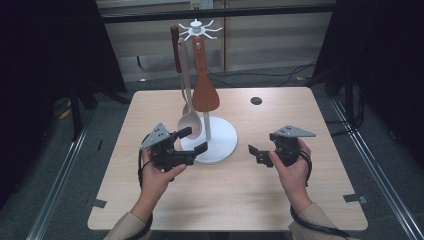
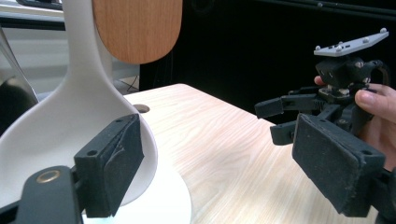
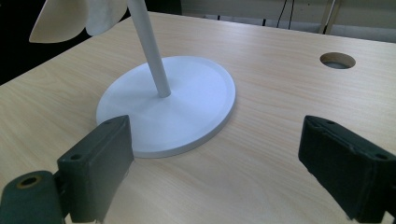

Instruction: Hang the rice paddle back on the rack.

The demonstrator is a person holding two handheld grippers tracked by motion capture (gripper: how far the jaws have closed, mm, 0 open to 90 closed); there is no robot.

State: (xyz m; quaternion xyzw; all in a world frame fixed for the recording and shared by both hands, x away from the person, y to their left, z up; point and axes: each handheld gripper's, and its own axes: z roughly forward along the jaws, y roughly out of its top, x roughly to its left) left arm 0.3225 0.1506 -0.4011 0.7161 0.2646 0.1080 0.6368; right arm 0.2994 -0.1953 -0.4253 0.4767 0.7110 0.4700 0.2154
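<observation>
Spoon bowl (image 1: 189,124) beside left gripper (image 1: 192,140), jaws wide, holding nothing; touching undeterminable. Right gripper (image 1: 254,154) agape, empty, facing stand base (image 1: 220,142).

A white utensil stand (image 1: 208,141), with a round base, a thin upright pole and a hooked top, is set on the table's middle. Three utensils are hung from it: a pale spoon (image 1: 188,121), a reddish-brown wooden spatula (image 1: 204,90) and a dark-handled utensil (image 1: 175,47) at the left.
</observation>
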